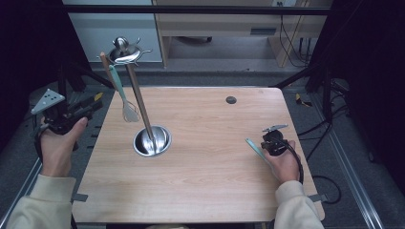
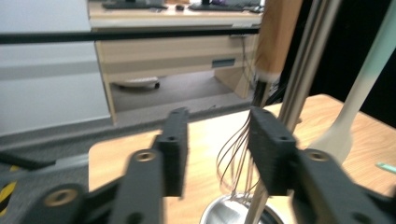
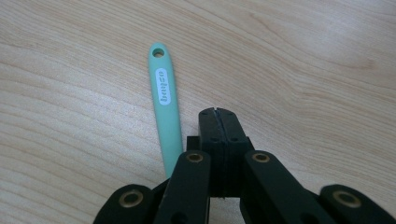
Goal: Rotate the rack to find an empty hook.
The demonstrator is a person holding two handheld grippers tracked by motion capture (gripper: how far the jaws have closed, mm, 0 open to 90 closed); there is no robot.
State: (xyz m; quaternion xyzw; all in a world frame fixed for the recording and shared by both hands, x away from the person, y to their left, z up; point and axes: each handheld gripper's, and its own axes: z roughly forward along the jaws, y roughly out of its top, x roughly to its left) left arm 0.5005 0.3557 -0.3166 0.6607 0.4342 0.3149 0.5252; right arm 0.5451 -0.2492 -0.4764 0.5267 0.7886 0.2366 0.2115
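A steel stand (image 1: 138, 90) rises tilted from a round steel base (image 1: 152, 141) at the table's left middle. From its top hooks hang a wire whisk (image 1: 128, 113) with a wooden handle and a mint-green spatula (image 1: 117, 81). My left gripper (image 1: 90, 108) is held beside the table's left edge, open, with nothing between its jaws. In the left gripper view, the left gripper (image 2: 217, 140) points at the whisk (image 2: 236, 154), which is farther off, beside the stand's pole (image 2: 303, 70) and the spatula (image 2: 355, 107). My right gripper (image 3: 215, 112) is shut on nothing, just right of a mint-green handle (image 3: 166, 107) lying on the table (image 1: 258, 150).
The wooden table (image 1: 205, 181) has a small dark round cap (image 1: 231, 99) at its back right. Dark frame struts stand off both sides, and desks and cabinets stand behind the table's far edge. A cable trails from the right gripper (image 1: 271, 141) over the person's wrist.
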